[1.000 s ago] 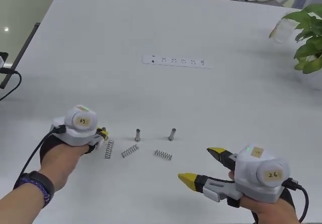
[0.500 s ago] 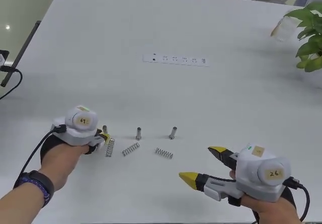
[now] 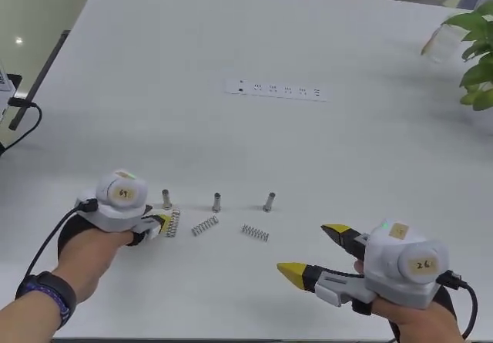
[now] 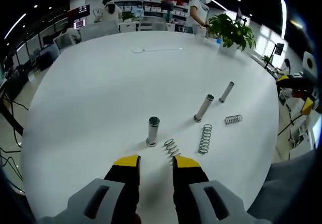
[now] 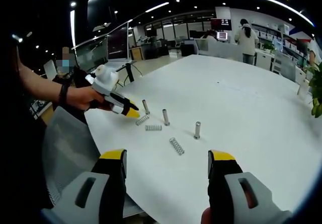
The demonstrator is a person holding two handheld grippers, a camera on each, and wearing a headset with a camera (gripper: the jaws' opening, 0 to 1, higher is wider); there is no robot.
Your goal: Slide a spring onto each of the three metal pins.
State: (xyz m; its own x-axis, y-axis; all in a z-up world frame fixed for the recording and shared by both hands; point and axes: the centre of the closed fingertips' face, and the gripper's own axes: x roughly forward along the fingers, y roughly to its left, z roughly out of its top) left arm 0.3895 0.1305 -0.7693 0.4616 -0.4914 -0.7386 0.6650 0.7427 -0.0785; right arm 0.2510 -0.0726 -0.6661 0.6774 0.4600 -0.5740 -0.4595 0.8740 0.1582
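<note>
Three short metal pins stand upright in a row on the white table: left pin [image 3: 166, 199], middle pin [image 3: 216, 202], right pin [image 3: 269, 201]. Just in front of them lie three loose springs: left spring [image 3: 174, 223], middle spring [image 3: 203, 226], right spring [image 3: 255, 233]. My left gripper [image 3: 159, 223] is open by a narrow gap, its yellow tips right at the left spring's near end. In the left gripper view that spring [image 4: 171, 147] lies just ahead of the left gripper [image 4: 157, 161], beside the nearest pin [image 4: 153, 131]. My right gripper [image 3: 313, 252] hovers wide open to the right of the springs, nothing between its fingers.
A white power strip [image 3: 271, 90] lies farther back in the middle of the table. A green plant [image 3: 481, 58] and a clear cup [image 3: 441, 42] stand at the far right. A black cable [image 3: 23, 112] hangs off the left edge.
My left gripper has drawn back toward me, uncovering the left pin, and its tips now sit at the left spring. The right gripper has stayed put.
</note>
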